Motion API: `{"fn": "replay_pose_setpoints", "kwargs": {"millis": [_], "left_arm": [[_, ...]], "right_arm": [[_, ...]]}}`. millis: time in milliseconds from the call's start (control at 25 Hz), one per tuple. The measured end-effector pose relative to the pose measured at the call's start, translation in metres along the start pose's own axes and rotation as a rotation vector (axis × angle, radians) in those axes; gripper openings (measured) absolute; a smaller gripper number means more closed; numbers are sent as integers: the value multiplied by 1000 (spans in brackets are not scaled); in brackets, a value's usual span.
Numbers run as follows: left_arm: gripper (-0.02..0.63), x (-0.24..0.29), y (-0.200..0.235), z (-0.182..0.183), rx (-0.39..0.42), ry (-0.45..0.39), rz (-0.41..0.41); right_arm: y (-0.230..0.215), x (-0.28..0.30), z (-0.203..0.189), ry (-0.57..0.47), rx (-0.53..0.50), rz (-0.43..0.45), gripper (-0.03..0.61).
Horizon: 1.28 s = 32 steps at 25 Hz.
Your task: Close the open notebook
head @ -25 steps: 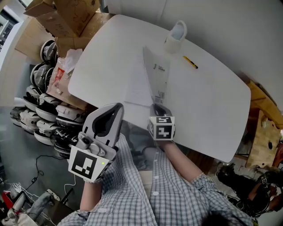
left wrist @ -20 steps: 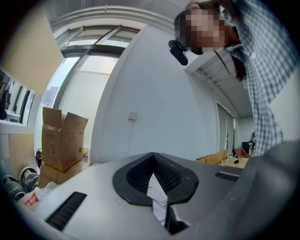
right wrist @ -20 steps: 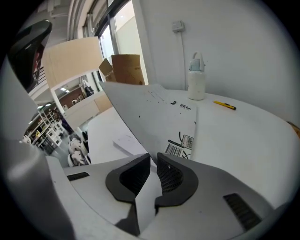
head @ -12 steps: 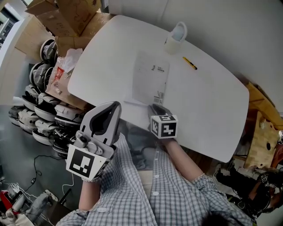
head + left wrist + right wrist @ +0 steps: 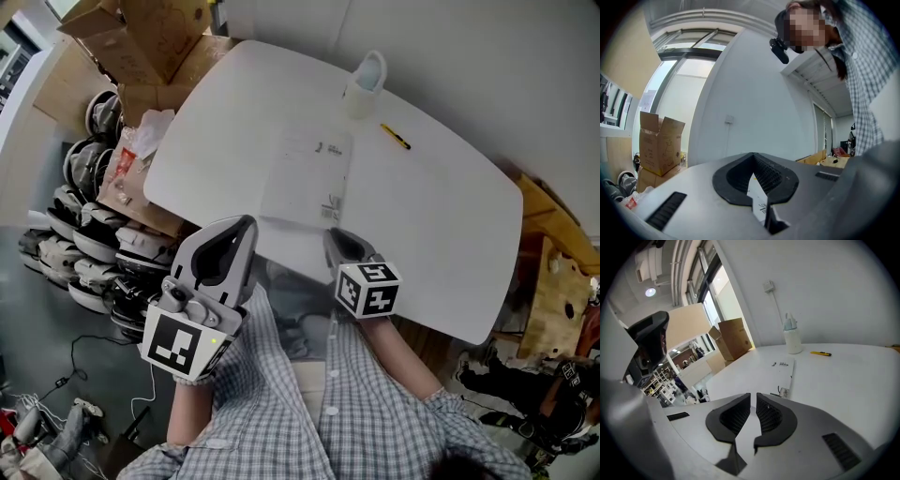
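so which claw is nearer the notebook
Right. The right claw hangs just short of the notebook, jaws just closing a little on nothing; the left claw is off the edge of the table, farther away.

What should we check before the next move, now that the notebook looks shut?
1. Notebook closed, flat on the table: ok.
2. Right gripper empty: ok. Its jaws have just been closing and stand slightly apart, with nothing between them.
3. Right gripper off the notebook: ok, it sits near the table's front edge.
4. Left gripper empty: ok, jaws together, beside the table.
5. Bottle and yellow pen apart from the notebook: ok.
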<state>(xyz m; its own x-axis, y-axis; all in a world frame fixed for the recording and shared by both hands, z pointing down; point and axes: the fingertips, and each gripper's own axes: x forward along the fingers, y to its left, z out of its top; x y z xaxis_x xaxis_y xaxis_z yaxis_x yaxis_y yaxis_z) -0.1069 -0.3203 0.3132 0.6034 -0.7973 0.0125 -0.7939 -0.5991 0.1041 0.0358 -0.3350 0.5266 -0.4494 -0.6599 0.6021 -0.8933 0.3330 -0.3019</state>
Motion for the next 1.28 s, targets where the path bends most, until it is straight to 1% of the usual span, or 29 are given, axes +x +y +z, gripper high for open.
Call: {"fn": "replay_pose_setpoints", "kwargs": {"millis": [80, 200, 320, 520, 640, 720, 880, 960, 1120, 1280], "left_arm": [[6, 1, -2, 4, 9, -15, -4], [6, 2, -5, 4, 17, -1, -10], [8, 2, -9, 10, 31, -20, -13], [6, -2, -14, 19, 48, -48, -17], [8, -2, -18, 28, 52, -79, -29], [6, -3, -18, 27, 61, -69, -24], [6, -8, -15, 26, 72, -55, -8], [6, -10, -16, 25, 69, -47, -7], [6, -12, -17, 29, 78, -63, -8], [8, -15, -16, 25, 72, -38, 0]], "right_arm": [[5, -12, 14, -51, -21, 9, 44], [12, -32, 42, -142, -64, 19, 32], [20, -55, 71, -240, -131, 28, 31], [34, -96, 116, -389, -258, 19, 28], [36, -116, 140, -474, -295, 9, 23], [38, -126, 153, -517, -317, 0, 22], [42, -139, 169, -567, -339, -1, 21], [42, -142, 172, -574, -340, 1, 21], [44, -145, 177, -578, -354, -2, 20], [46, -145, 177, -578, -354, 4, 20]]}}
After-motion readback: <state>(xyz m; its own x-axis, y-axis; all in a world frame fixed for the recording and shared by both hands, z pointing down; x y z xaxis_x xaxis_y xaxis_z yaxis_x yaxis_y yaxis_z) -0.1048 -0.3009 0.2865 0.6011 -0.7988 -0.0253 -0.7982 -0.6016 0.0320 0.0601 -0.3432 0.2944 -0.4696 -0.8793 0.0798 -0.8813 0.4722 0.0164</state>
